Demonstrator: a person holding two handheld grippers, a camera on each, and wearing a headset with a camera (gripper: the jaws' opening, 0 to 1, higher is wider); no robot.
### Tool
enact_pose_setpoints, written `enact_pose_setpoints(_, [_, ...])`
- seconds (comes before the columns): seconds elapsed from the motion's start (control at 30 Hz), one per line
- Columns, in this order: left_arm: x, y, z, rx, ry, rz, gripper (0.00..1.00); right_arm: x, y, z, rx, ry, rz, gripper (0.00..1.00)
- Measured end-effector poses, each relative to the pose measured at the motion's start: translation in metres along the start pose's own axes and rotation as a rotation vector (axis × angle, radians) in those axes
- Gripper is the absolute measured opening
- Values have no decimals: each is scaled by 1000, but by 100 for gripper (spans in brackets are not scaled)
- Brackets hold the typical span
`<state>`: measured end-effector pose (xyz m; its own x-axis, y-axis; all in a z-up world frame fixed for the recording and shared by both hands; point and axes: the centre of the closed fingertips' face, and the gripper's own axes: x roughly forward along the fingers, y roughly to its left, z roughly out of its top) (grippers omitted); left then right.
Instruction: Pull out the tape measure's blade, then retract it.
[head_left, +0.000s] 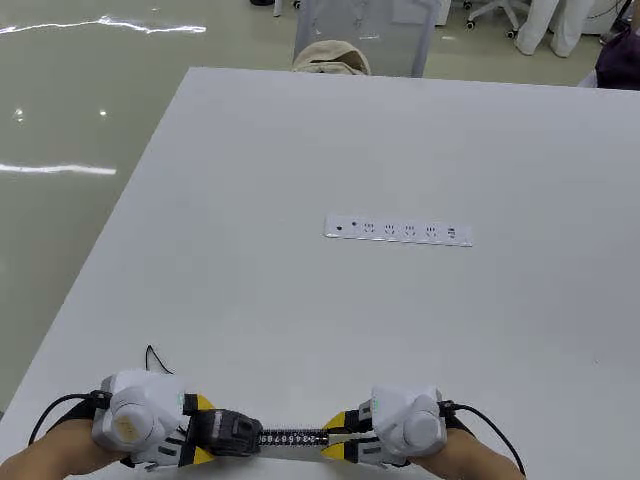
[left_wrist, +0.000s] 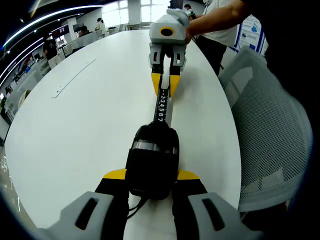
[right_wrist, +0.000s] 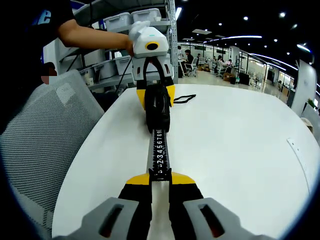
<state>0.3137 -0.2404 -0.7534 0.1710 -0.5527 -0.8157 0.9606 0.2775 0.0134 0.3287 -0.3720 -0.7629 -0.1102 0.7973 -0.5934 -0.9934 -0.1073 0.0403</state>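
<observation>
Tape work sits at the near edge of the white table (head_left: 300, 150), right in front of the person. At left, the left gripper (left_wrist: 152, 176) has its jaws clamped on the sides of the black tape measure case (left_wrist: 152, 150). The case lies on or just above the tabletop; I cannot tell which. From the mouth of the case the blade (left_wrist: 161, 107) runs a short way, numbers up, straight across to the right gripper (right_wrist: 160, 180), whose jaws are pinched shut on the blade's free end. The pull-out looks only partly made, and the retraction is not yet begun. To do this step well, I judge that the left side should hold the case steady and level. The right should then draw away in line with the blade, flat and without twist, so that the strip neither kinks nor slips from the pinch. For the return, the right should ride the blade home slowly rather than let it snap. Around them, a thin black cable (head_left: 155, 358) loops on the table just behind the left gripper, near the case but apart from it. A white power strip (head_left: 398, 230) lies well apart, toward the middle of the table. A chair (head_left: 365, 30) with a beige bundle (head_left: 330, 57) by it stands at the far edge. Nothing seen lies in the path of a longer pull to the right. The near table edge, just beside both grippers, is the thing to mind.
</observation>
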Motion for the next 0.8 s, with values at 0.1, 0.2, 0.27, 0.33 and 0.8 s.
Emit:
enact_pose_setpoints(0.1, [0, 0, 0, 0, 1, 0, 29, -2, 0, -1, 0, 1, 0, 9])
enact_pose_setpoints(0.2, [0, 0, 1, 0, 0, -1, 29, -3, 0, -2, 1, 1, -2, 9])
enact_pose_setpoints(0.27, [0, 0, 1, 0, -1, -1, 29, -4, 0, -2, 1, 1, -2, 9])
enact_pose_setpoints(0.33, [0, 0, 1, 0, -2, -2, 29, -5, 0, -3, 1, 2, -2, 9])
enact_pose_setpoints(0.8, [0, 0, 1, 2, 0, -3, 29, -10, 1, -6, 4, 5, -2, 9])
